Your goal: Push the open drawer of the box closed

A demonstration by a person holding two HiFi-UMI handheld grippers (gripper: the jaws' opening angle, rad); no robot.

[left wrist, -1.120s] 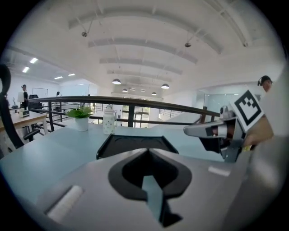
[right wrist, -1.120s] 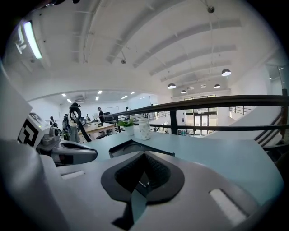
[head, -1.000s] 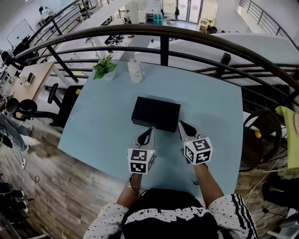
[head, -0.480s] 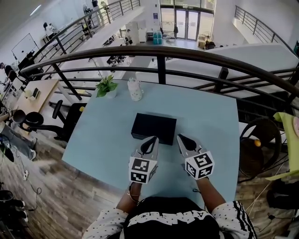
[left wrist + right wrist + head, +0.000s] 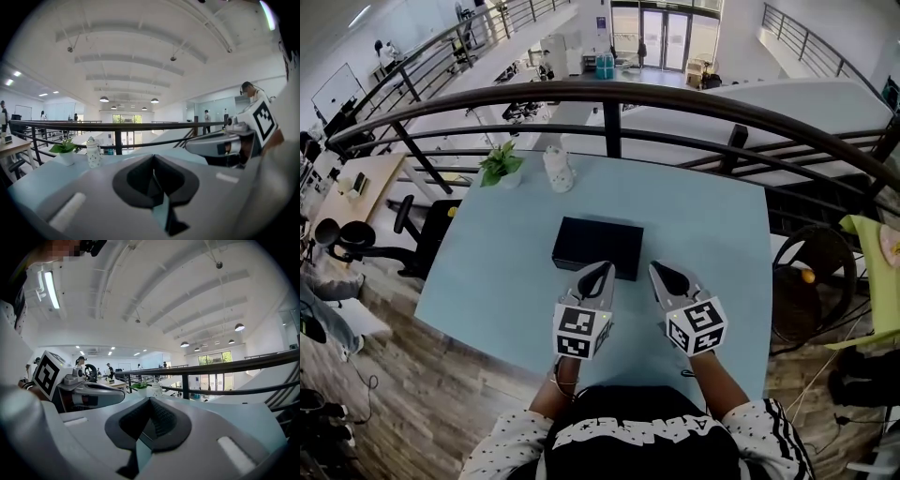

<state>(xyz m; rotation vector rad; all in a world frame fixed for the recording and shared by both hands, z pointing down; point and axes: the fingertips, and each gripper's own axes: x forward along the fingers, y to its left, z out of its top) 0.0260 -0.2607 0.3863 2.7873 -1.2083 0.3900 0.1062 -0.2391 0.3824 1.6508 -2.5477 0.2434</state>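
The jaws of both grippers are seen brought together with nothing held between them. The left gripper [image 5: 602, 270] is placed at the near face of the black box [image 5: 596, 241], apparently touching it. The right gripper [image 5: 655, 269] is held just beside the box's near right corner and seems to be apart from it. The box lies flat near the middle of the pale blue desk [image 5: 497, 262]. A potted plant [image 5: 501, 163] and a white bottle [image 5: 557, 170] stand well apart from it at the far edge.

No drawer can be made out projecting from the box, so the drawer is judged to be closed or nearly closed. If any gap remains, the push is best applied by the blunt tips of the joined jaws. It should be centred on the drawer front and directed straight away from the person. Slow, level pressure is advised, because a light box could be slid across the desk or turned by an off-centre push. The free gripper could be set against the far side as a stop.

No brand, label or readable writing is seen on the box or the bottle. Only black-and-white square markers [image 5: 702, 321] are carried on the grippers' cubes.
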